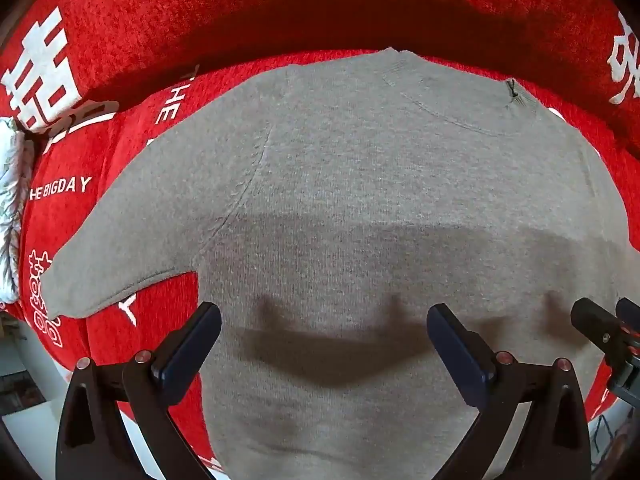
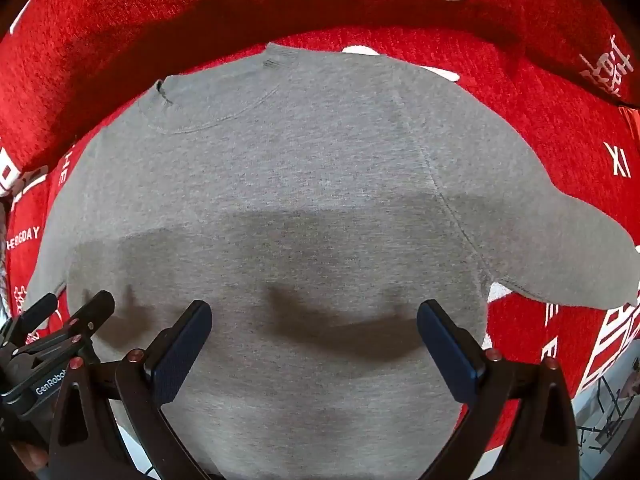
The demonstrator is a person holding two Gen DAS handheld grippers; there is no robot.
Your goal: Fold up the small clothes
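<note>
Clearly nothing is held yet: the left gripper (image 1: 324,320) and the right gripper (image 2: 314,316) both hang above the cloth with their jaws spread wide and empty, only their shadows falling on the fabric between the pads.

The task's thing, a small grey sweater (image 1: 360,200), lies flat and face up on a red printed cover (image 1: 160,20), collar toward twelve o'clock in both views. In the left wrist view one short sleeve (image 1: 120,256) runs out toward eight o'clock; in the right wrist view the other sleeve (image 2: 560,248) reaches toward three o'clock. The collar (image 2: 216,108) sits at about eleven o'clock there.

As a judgement, the knit looks soft, light and limp, not slippery; it should drape and sag when lifted, so a pinch at one point would let the rest trail. Sensible holds would be the sleeve ends or the shoulder seams, taking the edge where the cloth is doubled and gives the pads something to bite.

Writing: white letters on the cover read "HE BIGDAY" (image 1: 60,189) at nine o'clock in the left view, with "THE" upright nearer eleven, plus large white Chinese characters (image 1: 40,76). On the left gripper's body, seen at eight o'clock in the right view, "GenRobot" (image 2: 50,385) is printed, possibly cut off.
</note>
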